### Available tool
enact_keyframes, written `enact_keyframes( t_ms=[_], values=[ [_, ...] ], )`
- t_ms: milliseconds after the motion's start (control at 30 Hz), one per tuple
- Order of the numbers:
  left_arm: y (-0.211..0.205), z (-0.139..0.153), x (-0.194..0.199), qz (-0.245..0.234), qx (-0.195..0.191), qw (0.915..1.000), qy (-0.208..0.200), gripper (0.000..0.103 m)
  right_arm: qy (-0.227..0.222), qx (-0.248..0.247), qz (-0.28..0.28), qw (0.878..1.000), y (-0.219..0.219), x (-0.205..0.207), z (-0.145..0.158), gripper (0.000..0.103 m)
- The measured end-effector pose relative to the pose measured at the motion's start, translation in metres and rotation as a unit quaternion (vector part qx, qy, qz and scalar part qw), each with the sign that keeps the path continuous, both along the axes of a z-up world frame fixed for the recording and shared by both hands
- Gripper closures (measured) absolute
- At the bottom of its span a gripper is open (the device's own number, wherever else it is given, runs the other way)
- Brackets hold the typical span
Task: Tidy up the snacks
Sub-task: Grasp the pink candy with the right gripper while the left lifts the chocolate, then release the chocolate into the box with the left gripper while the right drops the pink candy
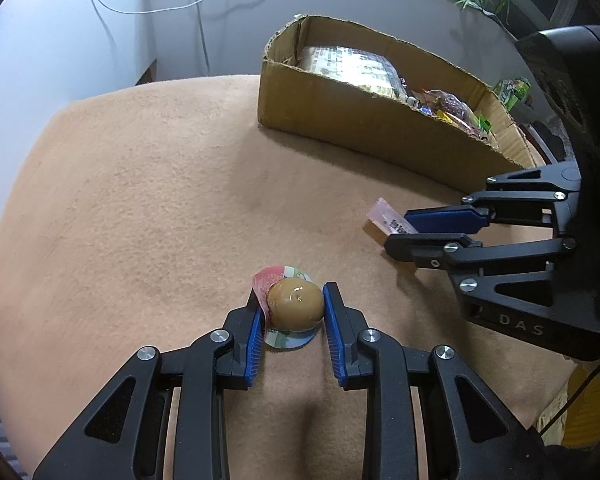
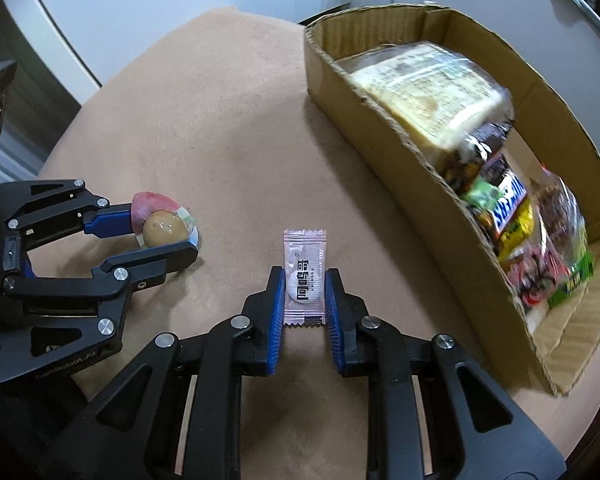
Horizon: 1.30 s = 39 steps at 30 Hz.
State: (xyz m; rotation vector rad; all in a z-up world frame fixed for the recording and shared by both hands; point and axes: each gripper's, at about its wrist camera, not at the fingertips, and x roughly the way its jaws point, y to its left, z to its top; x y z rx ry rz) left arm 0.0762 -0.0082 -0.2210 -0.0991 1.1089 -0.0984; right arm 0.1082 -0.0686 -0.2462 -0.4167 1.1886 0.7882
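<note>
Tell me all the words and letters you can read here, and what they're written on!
"DAS": on the black body of the right gripper, seen from the left wrist.
"SNI...": part of a brand on a blue-lettered bar in the cardboard box; the rest is hidden.
Black characters on the pink sachet: visible, but I can't read them reliably.
Print on the big clear bag: too blurred.

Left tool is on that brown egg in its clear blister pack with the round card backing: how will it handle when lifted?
The brown packaged egg looks rounded and glossy, so it may slip or rotate between the left tool's blue pads. Its round card backing looks thin and will probably flex. Being egg-shaped, it would likely roll if dropped on the tan cloth.
</note>
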Motion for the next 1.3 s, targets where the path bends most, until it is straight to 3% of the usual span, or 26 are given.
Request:
enact_keyframes(
  t_ms=[733, 1300],
  values=[
    [-0.034, 0.077, 0.020, -0.079, -0.005, 0.9953, -0.055, 0.077, -0.034, 0.055, -0.111, 0.992, -0.098, 0.011, 0.084, 0.083],
    [-0.064, 0.100, 0.050, -0.114, -0.023, 0.9907, -0.071, 0.077, -0.055, 0.058, -0.151, 0.985, -0.136, 0.030, 0.119, 0.083]
  ],
)
